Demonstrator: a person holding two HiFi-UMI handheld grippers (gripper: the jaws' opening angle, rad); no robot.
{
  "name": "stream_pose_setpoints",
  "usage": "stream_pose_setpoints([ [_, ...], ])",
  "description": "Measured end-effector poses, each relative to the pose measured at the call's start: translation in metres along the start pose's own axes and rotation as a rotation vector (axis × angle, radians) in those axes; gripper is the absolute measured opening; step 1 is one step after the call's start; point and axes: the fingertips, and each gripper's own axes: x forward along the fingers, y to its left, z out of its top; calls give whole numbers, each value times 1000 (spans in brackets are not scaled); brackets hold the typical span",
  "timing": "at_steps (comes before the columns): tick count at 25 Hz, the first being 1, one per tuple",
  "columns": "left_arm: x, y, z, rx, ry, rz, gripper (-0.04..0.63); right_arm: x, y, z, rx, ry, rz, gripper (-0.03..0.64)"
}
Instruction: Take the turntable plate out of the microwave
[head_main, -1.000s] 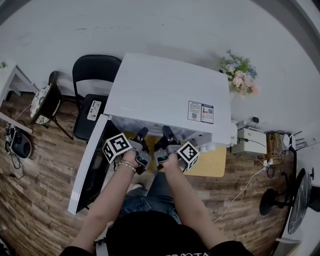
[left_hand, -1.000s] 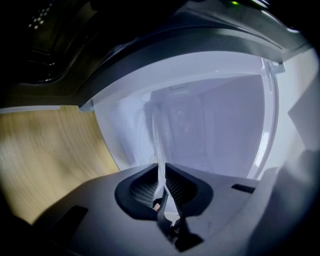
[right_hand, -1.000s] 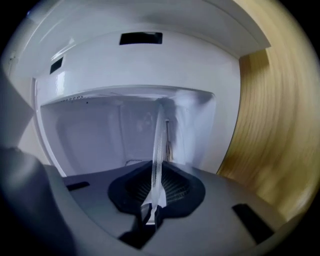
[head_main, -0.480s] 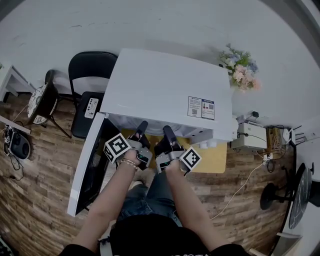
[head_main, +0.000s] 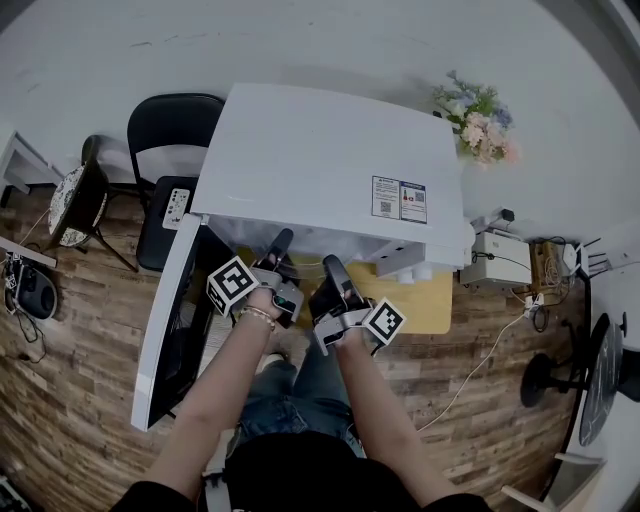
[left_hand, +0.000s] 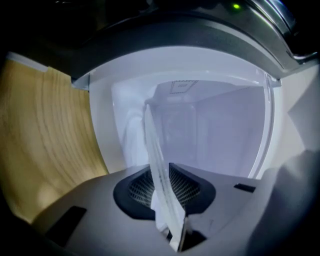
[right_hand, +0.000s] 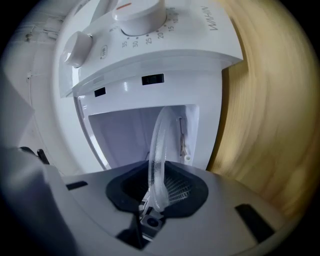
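Checking, we find the left claw (left_hand: 166, 189) pinching the turntable plate (left_hand: 152, 142). Our right claw (right_hand: 157, 189) is opening, rim (right_hand: 159, 134) between its jaws.

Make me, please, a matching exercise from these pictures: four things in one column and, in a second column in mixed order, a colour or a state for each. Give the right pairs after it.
Things:
1. turntable plate
2. microwave door
3. flowers
4. chair

Colour or state:
a. black
b. clear glass
c. swung open
d. pink and white

Right pairs: 1-b, 2-c, 3-d, 4-a
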Motion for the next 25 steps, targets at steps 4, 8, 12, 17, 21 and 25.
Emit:
stream_pose_setpoints([
  [4,-3,2,-7,47,20,14,63,-8,-1,-1,-6,3,-8,83],
  [8,-6,-1,-11,11,20,-7,46,-15,-6,-3,-19,14,-35,75],
  [12,-14,-8,-12,-1,25,-20,34,-21,-11,-11,-56,58,-89,69],
  [17,-27,-15,-14,2,27,-48,34,-25,-6,-19,-130,92,-97,66],
  [21,-39,-18,-17,-14,32,-78,34,-29,-1,-26,-196,114,-109,72],
  [25,-53,-24,-25,-22,61,-105,34,-35,4,-31,-230,116,-142,74],
])
